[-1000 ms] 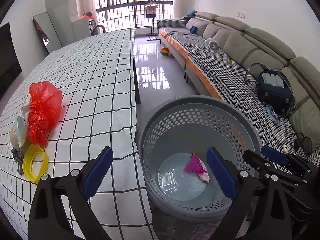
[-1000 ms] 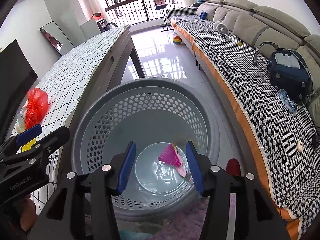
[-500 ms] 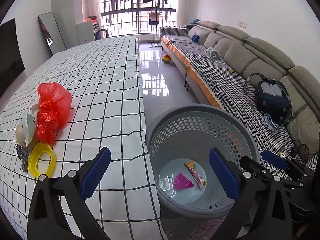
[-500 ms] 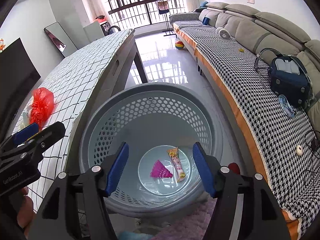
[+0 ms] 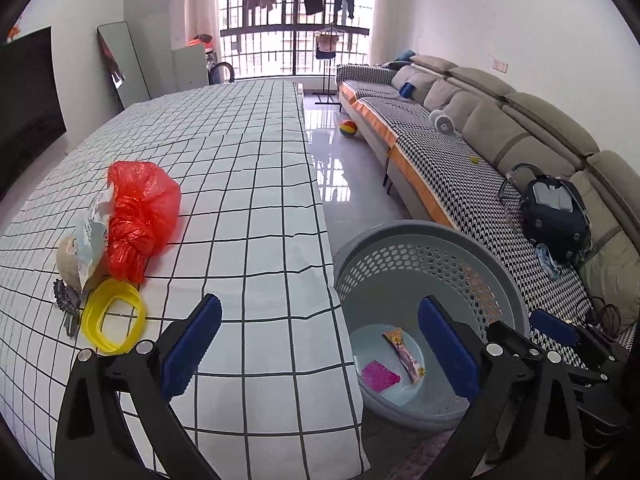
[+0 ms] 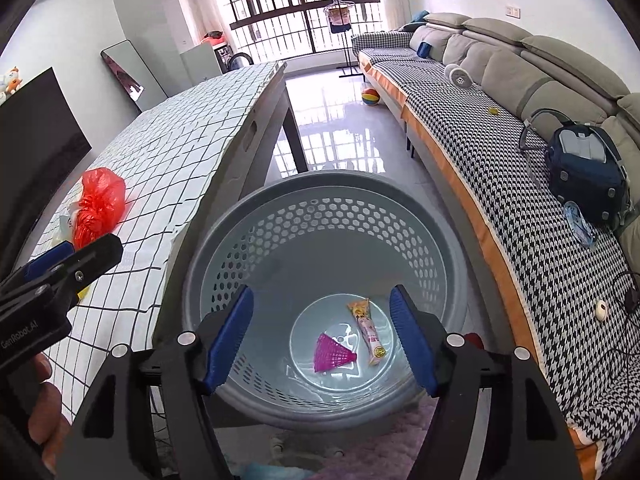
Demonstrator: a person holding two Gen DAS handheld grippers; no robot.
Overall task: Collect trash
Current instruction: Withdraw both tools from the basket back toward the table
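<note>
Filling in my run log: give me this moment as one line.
left hand-held gripper: open, empty | right hand-held gripper: open, over basket | in basket: pink net, snack wrapper | on table: red bag, yellow ring

Left gripper (image 5: 320,344): black angular plastic arms, silver round screw heads, ribbed blue pads (image 5: 192,344) on the fingers. Right gripper (image 6: 322,334): same build, black frame, silver screws, blue pads (image 6: 230,336). White "GenRobot.AI" lettering on one black body. Bare skin of a hand (image 6: 44,412) at lower left.
</note>
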